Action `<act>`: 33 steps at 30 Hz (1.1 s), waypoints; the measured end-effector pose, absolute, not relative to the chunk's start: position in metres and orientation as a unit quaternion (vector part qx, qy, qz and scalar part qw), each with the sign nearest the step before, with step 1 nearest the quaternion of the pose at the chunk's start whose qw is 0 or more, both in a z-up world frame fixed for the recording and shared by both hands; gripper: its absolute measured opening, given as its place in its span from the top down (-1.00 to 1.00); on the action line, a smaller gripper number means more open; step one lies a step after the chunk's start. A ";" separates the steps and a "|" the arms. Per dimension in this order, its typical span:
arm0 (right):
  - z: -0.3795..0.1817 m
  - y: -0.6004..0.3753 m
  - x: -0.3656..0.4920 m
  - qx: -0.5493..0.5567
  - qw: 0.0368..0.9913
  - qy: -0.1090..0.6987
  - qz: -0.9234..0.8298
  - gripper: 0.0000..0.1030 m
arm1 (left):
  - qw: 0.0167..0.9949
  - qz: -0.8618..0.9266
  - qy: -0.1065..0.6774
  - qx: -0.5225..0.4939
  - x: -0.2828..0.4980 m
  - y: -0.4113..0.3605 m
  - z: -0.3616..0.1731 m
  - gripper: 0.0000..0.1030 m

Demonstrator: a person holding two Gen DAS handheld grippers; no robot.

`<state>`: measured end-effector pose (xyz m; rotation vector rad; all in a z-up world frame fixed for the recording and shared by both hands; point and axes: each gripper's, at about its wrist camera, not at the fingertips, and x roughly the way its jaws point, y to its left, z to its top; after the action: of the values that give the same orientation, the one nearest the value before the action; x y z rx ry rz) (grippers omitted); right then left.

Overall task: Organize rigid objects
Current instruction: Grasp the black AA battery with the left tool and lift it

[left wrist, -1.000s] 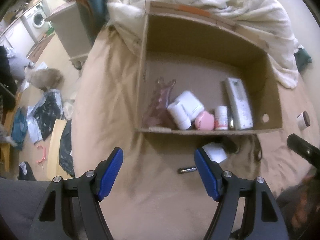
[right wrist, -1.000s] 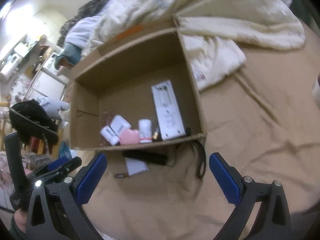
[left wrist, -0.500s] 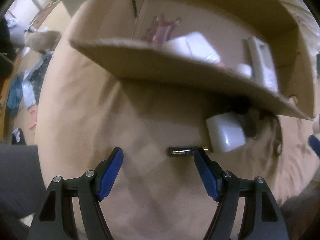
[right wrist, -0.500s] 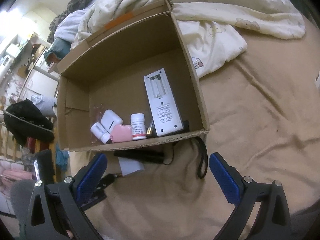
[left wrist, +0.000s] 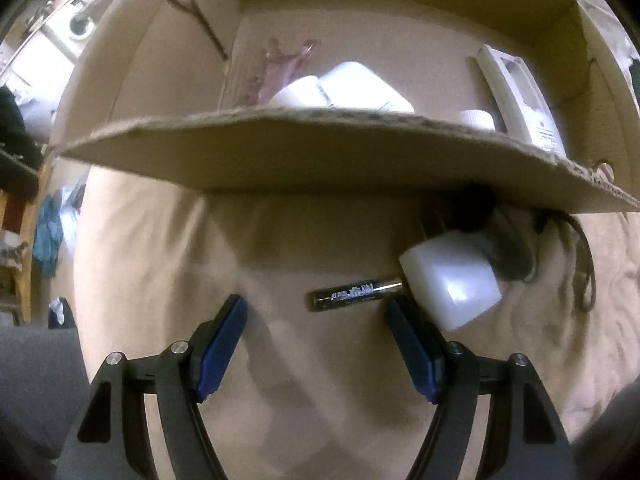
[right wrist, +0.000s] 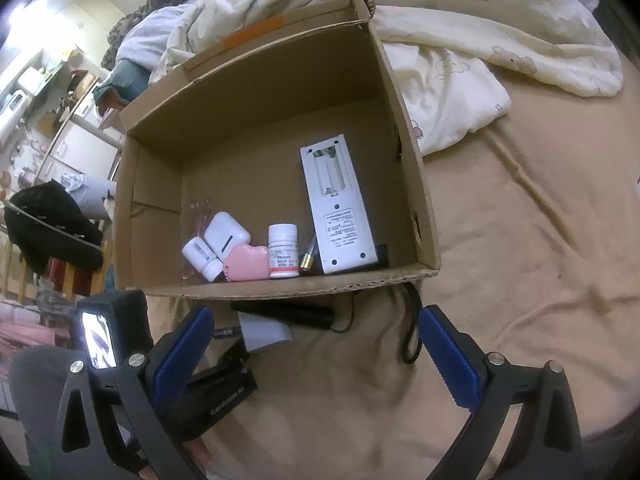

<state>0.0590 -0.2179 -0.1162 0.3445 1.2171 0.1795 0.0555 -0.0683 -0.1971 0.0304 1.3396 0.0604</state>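
Just outside the cardboard box (left wrist: 320, 152), on the tan blanket (left wrist: 160, 272), the battery (left wrist: 357, 294) lies touching the white cube (left wrist: 452, 280), so the left gripper (left wrist: 316, 320), released and empty like the right gripper (right wrist: 316, 344), risks catching the cube or rolling the battery away.

The left wrist view sits low and close over the tan bedsheet (left wrist: 312, 392), looking steeply down just before the near wall of the cardboard box (left wrist: 320, 152), which blocks most of the inside. The right wrist view looks from higher and further back, down into the whole box (right wrist: 424, 200). Both share the box, the battery (left wrist: 356, 294) and the white block (right wrist: 266, 330).
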 end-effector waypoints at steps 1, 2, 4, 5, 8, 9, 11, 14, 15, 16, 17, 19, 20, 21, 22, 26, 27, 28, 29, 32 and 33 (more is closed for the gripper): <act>-0.117 -0.217 0.059 0.159 0.802 0.569 0.083 -1.00 | 0.783 0.027 0.621 0.011 0.056 -0.068 -0.197 -0.38; -0.117 -0.217 0.059 0.159 0.802 0.570 0.083 -1.00 | 0.783 0.028 0.621 0.009 0.056 -0.068 -0.198 -0.38; -0.119 -0.217 0.059 0.158 0.801 0.572 0.082 -1.00 | 0.785 0.029 0.619 0.004 0.066 -0.071 -0.197 -0.38; -0.119 -0.216 0.060 0.157 0.801 0.572 0.082 -1.00 | 0.785 0.030 0.618 0.001 0.067 -0.071 -0.197 -0.38; -0.120 -0.215 0.060 0.154 0.800 0.574 0.081 -1.00 | 0.787 0.031 0.616 -0.016 0.070 -0.068 -0.195 -0.38; -0.120 -0.215 0.059 0.153 0.800 0.574 0.081 -1.00 | 0.787 0.027 0.616 -0.023 0.070 -0.068 -0.194 -0.38; -0.120 -0.216 0.059 0.154 0.800 0.574 0.080 -1.00 | 0.787 0.025 0.617 -0.025 0.073 -0.069 -0.193 -0.37; -0.121 -0.216 0.059 0.155 0.800 0.574 0.079 -1.00 | 0.786 0.017 0.618 -0.019 0.073 -0.064 -0.193 -0.37; -0.121 -0.216 0.059 0.155 0.800 0.574 0.079 -1.00 | 0.786 0.015 0.617 -0.017 0.074 -0.057 -0.190 -0.37; -0.121 -0.215 0.059 0.154 0.800 0.574 0.079 -1.00 | 0.788 0.013 0.616 -0.016 0.075 -0.057 -0.189 -0.37; -0.121 -0.215 0.059 0.153 0.800 0.575 0.080 -1.00 | 0.790 0.008 0.613 -0.015 0.076 -0.061 -0.187 -0.37; -0.121 -0.214 0.059 0.151 0.800 0.575 0.081 -1.00 | 0.789 0.005 0.614 -0.012 0.078 -0.066 -0.188 -0.38; -0.121 -0.214 0.059 0.150 0.800 0.575 0.082 -1.00 | 0.788 0.006 0.615 -0.013 0.082 -0.066 -0.190 -0.38; -0.121 -0.214 0.059 0.149 0.800 0.576 0.081 -1.00 | 0.788 0.007 0.615 -0.017 0.084 -0.065 -0.191 -0.38; -0.122 -0.214 0.059 0.149 0.800 0.576 0.081 -1.00 | 0.788 0.008 0.615 -0.021 0.084 -0.064 -0.192 -0.38; -0.124 -0.215 0.059 0.147 0.799 0.578 0.078 -1.00 | 0.790 0.011 0.613 -0.009 0.083 -0.069 -0.191 -0.05; -0.124 -0.214 0.059 0.146 0.799 0.579 0.079 -1.00 | 0.792 0.010 0.611 -0.008 0.082 -0.070 -0.190 0.07; -0.124 -0.214 0.060 0.145 0.799 0.579 0.079 -1.00 | 0.794 0.003 0.608 -0.004 0.079 -0.075 -0.188 0.25; -0.124 -0.213 0.060 0.144 0.799 0.578 0.080 -1.00 | 0.797 -0.003 0.605 0.006 0.073 -0.080 -0.191 0.25; -0.125 -0.209 0.062 0.138 0.800 0.579 0.080 -1.00 | 0.795 -0.014 0.607 0.001 0.073 -0.076 -0.191 0.25; -0.125 -0.209 0.062 0.135 0.800 0.579 0.080 -1.00 | 0.792 -0.016 0.610 0.000 0.076 -0.074 -0.191 0.25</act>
<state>0.0621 -0.2090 -0.1251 0.2906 1.2410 0.1723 0.0755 -0.0744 -0.1910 -0.0002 1.3115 -0.0344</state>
